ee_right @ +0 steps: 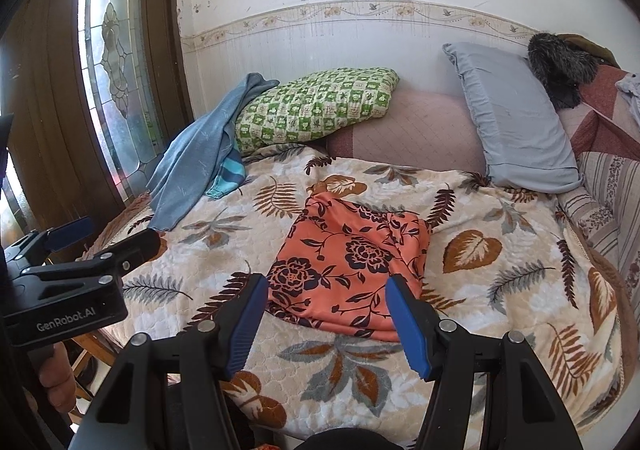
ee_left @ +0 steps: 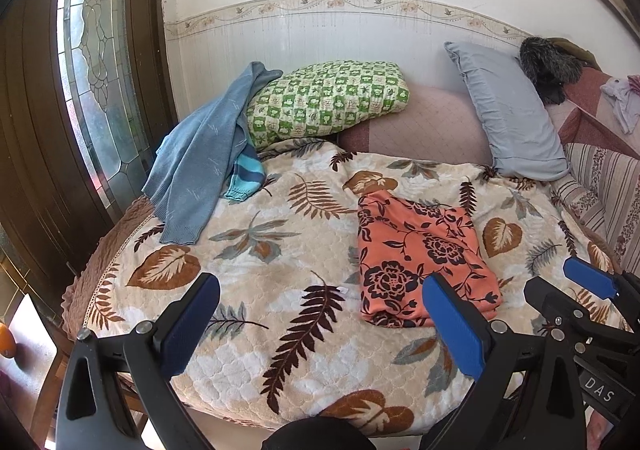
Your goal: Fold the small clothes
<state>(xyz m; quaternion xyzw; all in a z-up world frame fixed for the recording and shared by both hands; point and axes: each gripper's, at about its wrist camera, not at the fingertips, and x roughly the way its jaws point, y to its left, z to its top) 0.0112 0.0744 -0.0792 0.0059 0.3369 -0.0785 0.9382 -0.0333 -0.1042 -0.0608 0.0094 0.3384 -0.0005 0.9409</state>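
Orange cloth (ee_right: 352, 262) lies folded on the leafy blanket (ee_right: 500, 282) on the bed. Behind it sit a blue sweater (ee_left: 200, 169), green pillow (ee_left: 328, 101) and grey pillow (ee_left: 508, 117). Left gripper (ee_left: 320, 330) and right gripper (ee_right: 326, 324) hang near, jaws wide open, holding nothing.

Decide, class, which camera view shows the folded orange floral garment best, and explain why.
The right wrist view: the orange floral garment lies centred and almost whole between the open right claw fingers. In the left wrist view the garment sits off right, its near corner hidden by a finger of the open left claw.
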